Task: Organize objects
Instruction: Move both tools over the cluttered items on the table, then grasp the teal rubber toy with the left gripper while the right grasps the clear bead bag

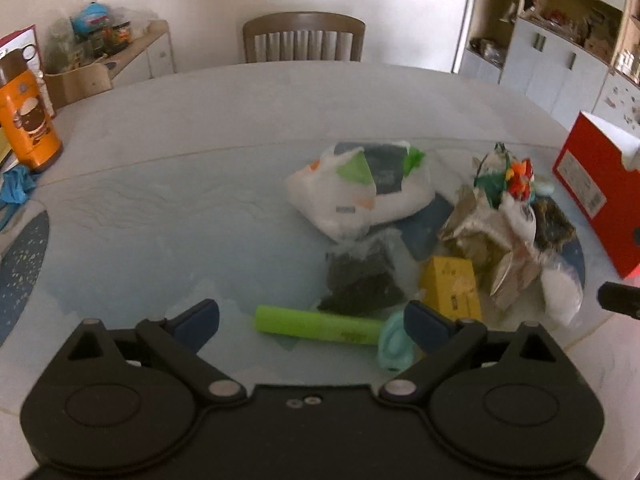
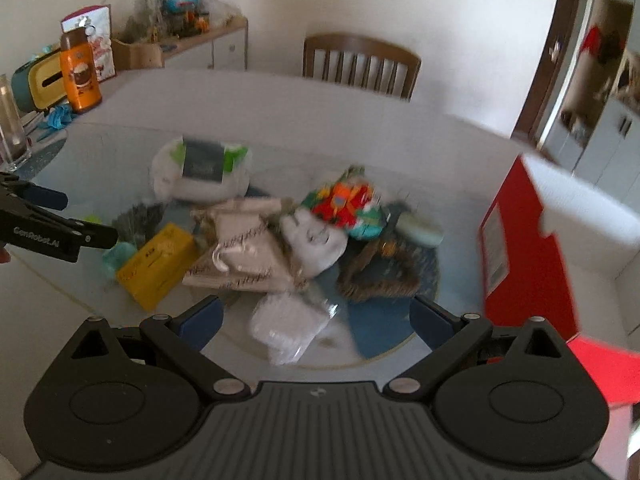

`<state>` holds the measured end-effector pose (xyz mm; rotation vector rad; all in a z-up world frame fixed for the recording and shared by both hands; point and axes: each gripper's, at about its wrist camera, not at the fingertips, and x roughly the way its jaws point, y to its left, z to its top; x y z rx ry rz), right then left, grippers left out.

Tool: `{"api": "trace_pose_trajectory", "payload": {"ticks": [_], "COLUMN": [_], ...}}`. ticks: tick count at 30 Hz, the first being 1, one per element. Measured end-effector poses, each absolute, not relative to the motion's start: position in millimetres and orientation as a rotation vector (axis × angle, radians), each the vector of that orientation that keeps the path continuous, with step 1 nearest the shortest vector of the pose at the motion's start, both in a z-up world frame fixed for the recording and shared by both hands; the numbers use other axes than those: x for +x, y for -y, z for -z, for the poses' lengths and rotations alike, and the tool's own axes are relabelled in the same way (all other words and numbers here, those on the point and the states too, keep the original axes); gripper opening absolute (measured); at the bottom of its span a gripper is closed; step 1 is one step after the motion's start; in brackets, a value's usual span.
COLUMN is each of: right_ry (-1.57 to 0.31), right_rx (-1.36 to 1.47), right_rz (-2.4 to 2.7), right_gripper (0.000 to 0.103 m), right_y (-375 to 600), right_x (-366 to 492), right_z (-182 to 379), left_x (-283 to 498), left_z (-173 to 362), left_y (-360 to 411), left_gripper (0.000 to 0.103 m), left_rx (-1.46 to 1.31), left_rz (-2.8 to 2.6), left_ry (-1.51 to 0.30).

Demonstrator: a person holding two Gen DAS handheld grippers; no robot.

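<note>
Left wrist view alone shows the green tube (image 1: 318, 326) lying between the spread left gripper (image 1: 312, 318); right gripper (image 2: 318, 318), also spread, overlooks the pile (image 2: 256, 240).

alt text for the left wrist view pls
The open left tool hovers low over a glass-topped table, with a lime-green plastic tube lying between its blue-padded fingers. Beyond sits a pile of packets, a white plastic bag and a yellow cardboard box, with a red cardboard box at right.
</note>
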<state>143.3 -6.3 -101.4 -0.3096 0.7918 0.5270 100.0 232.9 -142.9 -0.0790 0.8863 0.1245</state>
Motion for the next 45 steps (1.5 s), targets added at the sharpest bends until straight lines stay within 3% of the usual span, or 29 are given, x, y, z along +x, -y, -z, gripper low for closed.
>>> {"api": "trace_pose_trajectory", "payload": {"ticks": [9, 13, 16, 23, 36, 38, 41, 45], "right_ry": [-0.853, -0.868, -0.891, -0.917, -0.965, -0.965, -0.958, -0.955], "right_rx": [-0.271, -0.266, -0.265, -0.259, -0.254, -0.252, -0.263, -0.265], "right_rz": [-0.523, -0.515, -0.508, -0.514, -0.506, -0.511, -0.511, -0.516], "right_gripper": [0.094, 0.093, 0.085, 0.08, 0.049, 0.043, 0.035, 0.032], "right_y": [0, -3, -6, -13, -16, -16, -17, -13], "right_x": [150, 153, 156, 160, 166, 166, 164, 163], "right_z": [112, 115, 120, 129, 137, 138, 137, 133], "left_x": [90, 88, 87, 88, 94, 94, 94, 91], "left_z": [141, 147, 151, 149, 150, 150, 150, 148], "left_y": [-230, -217, -215, -203, -199, -200, -203, -204], "left_gripper": [0.092, 0.083, 0.08, 0.065, 0.032, 0.021, 0.018, 0.018], "left_rx": [-0.023, 0.002, -0.032, -0.015, -0.039, -0.048, -0.061, -0.075], "left_rz": [0.015, 0.06, 0.072, 0.107, 0.141, 0.142, 0.14, 0.145], "left_ry": [-0.889, -0.898, -0.918, -0.904, -0.918, -0.923, -0.924, -0.92]}}
